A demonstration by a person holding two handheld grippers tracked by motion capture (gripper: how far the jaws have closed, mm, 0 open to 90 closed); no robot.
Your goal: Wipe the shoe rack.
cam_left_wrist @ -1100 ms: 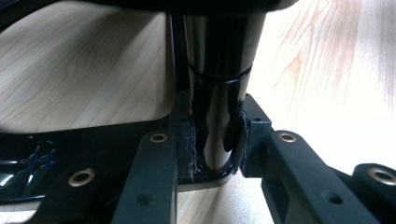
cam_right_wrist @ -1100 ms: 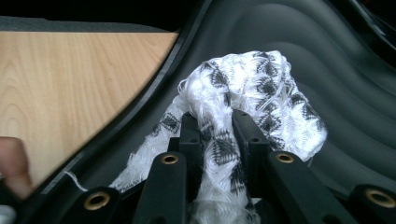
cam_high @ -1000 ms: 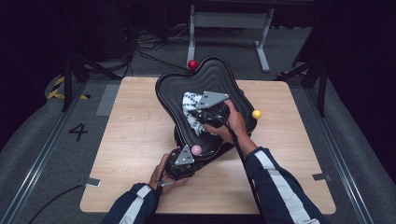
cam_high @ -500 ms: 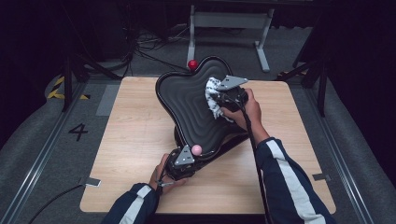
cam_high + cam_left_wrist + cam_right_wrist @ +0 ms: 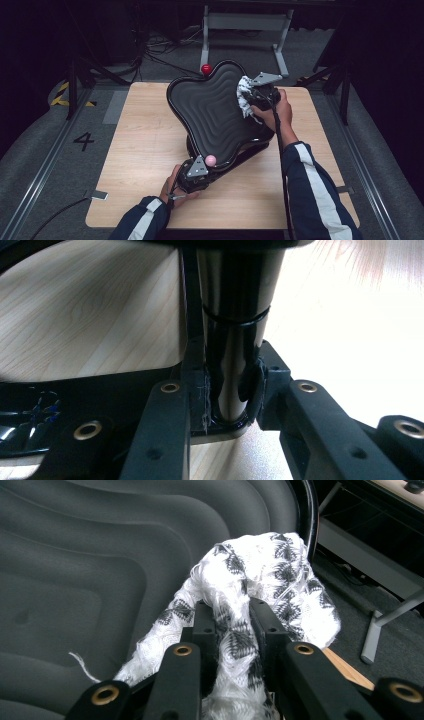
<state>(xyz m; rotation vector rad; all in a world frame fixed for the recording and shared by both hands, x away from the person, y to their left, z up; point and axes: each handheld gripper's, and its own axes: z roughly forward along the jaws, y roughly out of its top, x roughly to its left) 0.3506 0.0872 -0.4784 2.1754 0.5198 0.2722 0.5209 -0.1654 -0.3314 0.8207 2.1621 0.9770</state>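
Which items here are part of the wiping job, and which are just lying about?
In the job:
- black wavy tray, tilted up on the table
- white patterned cloth, held in the right gripper against the tray
- left gripper, jaws clamped on the tray's glossy black post

Lying about:
- metal stand behind the table
- floor cables
- floor number 4

In the high view the right gripper hides its jaws behind the bunched white cloth. The tray covers its own stand and part of the counter beneath. In the left gripper view the far right of the counter is washed out by glare, and the black post is cut off at the top edge.
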